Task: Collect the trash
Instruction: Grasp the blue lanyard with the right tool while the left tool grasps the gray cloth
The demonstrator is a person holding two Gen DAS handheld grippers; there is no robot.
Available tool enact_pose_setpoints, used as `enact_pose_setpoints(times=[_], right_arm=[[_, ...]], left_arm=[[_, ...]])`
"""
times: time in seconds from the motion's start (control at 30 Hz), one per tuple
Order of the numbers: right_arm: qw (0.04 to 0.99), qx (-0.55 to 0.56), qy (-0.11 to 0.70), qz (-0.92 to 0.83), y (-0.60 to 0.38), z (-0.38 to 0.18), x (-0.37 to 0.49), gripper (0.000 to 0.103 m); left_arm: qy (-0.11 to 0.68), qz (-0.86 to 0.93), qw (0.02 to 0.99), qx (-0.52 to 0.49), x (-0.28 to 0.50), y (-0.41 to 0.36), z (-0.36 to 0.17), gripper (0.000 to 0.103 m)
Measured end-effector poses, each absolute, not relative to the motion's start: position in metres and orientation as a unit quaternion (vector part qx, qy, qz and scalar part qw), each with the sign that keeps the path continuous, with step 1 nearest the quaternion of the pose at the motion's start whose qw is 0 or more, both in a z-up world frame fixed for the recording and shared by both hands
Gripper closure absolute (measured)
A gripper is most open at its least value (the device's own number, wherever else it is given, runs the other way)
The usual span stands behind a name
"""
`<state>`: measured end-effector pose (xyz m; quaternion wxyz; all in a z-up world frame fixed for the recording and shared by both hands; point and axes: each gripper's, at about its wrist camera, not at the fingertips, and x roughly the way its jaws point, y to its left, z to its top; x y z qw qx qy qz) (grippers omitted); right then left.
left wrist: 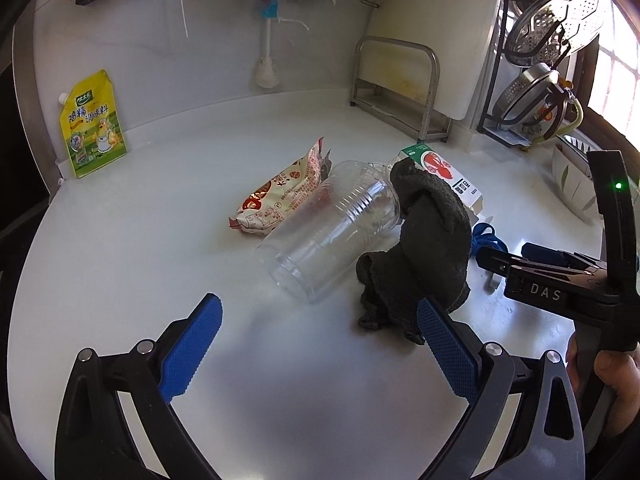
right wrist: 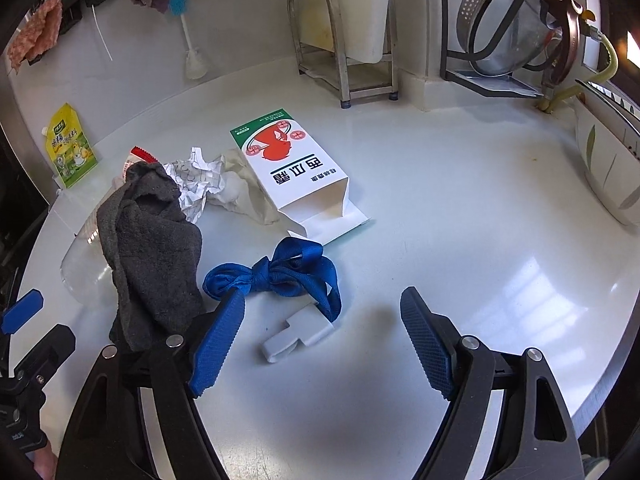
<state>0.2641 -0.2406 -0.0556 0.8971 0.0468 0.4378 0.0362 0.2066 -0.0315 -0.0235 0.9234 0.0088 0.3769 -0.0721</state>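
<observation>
On the white counter (left wrist: 160,220) lie a clear plastic cup (left wrist: 332,228) on its side, a red and white snack wrapper (left wrist: 280,196) behind it, a dark grey cloth (left wrist: 424,240) draped beside the cup, and a white and green carton (right wrist: 296,176). Crumpled paper (right wrist: 200,184) sits left of the carton. A blue strap (right wrist: 280,276) tied to a grey plastic clip (right wrist: 300,336) lies in front of the carton. My left gripper (left wrist: 320,340) is open, just short of the cup and cloth. My right gripper (right wrist: 324,340) is open around the clip.
A yellow seasoning pouch (left wrist: 94,128) leans on the back wall at left. A metal rack (left wrist: 400,88) stands at the back. Steel pots (left wrist: 532,96) hang on a rack at right, beside a white bowl (right wrist: 608,168). A brush (right wrist: 192,52) stands by the wall.
</observation>
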Motion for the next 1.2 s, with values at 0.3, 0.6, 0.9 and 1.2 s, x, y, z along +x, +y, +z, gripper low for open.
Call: enact_pose_setpoints(times=[0.3, 0.6, 0.9, 1.2], right_arm=[[0.895, 0.038, 0.440, 0.054, -0.237, -0.057, 0.268, 0.088], [0.907, 0.089, 0.407, 0.057, -0.262, -0.041, 0.240, 0.100], [0.914, 0.150, 0.377, 0.010, -0.318, -0.031, 0.208, 0.100], [0.914, 0.174, 0.367, 0.024, -0.327, -0.026, 0.205, 0.100]], left_arm=[[0.375, -0.078, 0.924, 0.012, 0.202, -0.048, -0.025, 0.007], [0.372, -0.080, 0.925, 0.006, 0.197, -0.074, -0.024, 0.007], [0.377, -0.059, 0.924, 0.012, 0.207, -0.110, -0.031, 0.007], [0.408, -0.010, 0.913, 0.006, 0.230, -0.132, -0.049, 0.036]])
